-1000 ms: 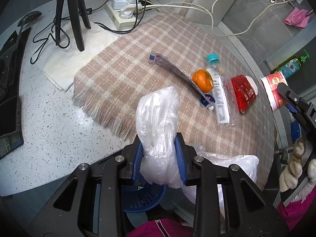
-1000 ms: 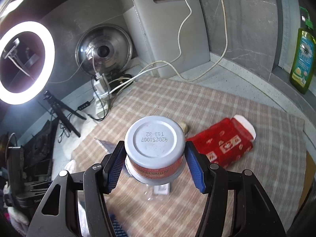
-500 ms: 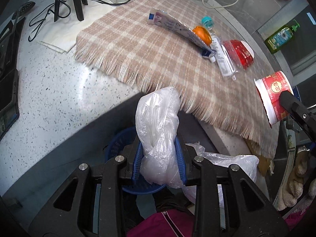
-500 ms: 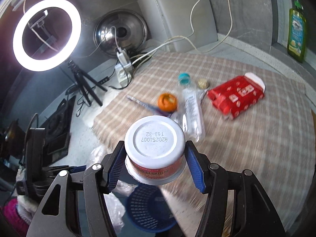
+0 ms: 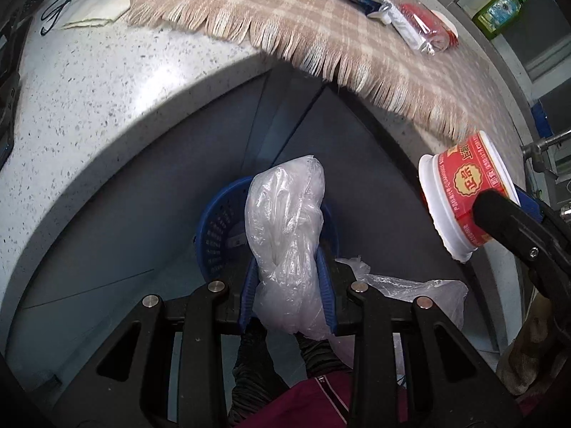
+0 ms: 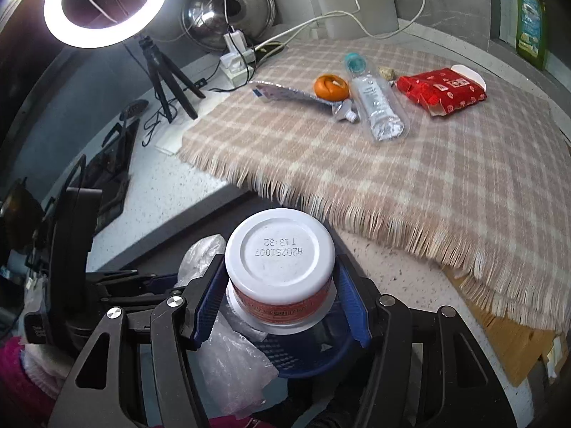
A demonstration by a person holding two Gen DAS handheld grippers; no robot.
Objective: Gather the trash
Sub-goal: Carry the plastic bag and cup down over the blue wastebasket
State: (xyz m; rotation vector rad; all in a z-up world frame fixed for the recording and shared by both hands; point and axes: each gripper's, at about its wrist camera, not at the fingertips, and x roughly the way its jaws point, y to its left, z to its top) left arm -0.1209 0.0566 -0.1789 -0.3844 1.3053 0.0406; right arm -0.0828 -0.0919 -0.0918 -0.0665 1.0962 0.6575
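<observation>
My left gripper (image 5: 287, 285) is shut on a crumpled clear plastic bag (image 5: 285, 228) and holds it over a blue perforated bin (image 5: 217, 232) on the floor below the counter. My right gripper (image 6: 280, 292) is shut on a red-and-white cup (image 6: 280, 260), bottom facing the camera, above the same blue bin (image 6: 303, 356). The cup also shows in the left wrist view (image 5: 464, 196). On the plaid cloth (image 6: 392, 164) lie an orange peel (image 6: 330, 87), a clear plastic bottle (image 6: 374, 103), a red carton (image 6: 442, 89) and a flattened tube (image 6: 292, 94).
The speckled counter edge (image 5: 142, 89) curves above the bin. A second plastic bag (image 5: 421, 296) lies beside the bin. A ring light (image 6: 107, 3), tripod (image 6: 164, 71), power strip (image 6: 237, 62) and green soap bottle (image 6: 531, 25) stand at the back.
Both grippers have moved back off the counter and down, from above the plaid cloth to over the blue bin, still holding the bag and the cup.
</observation>
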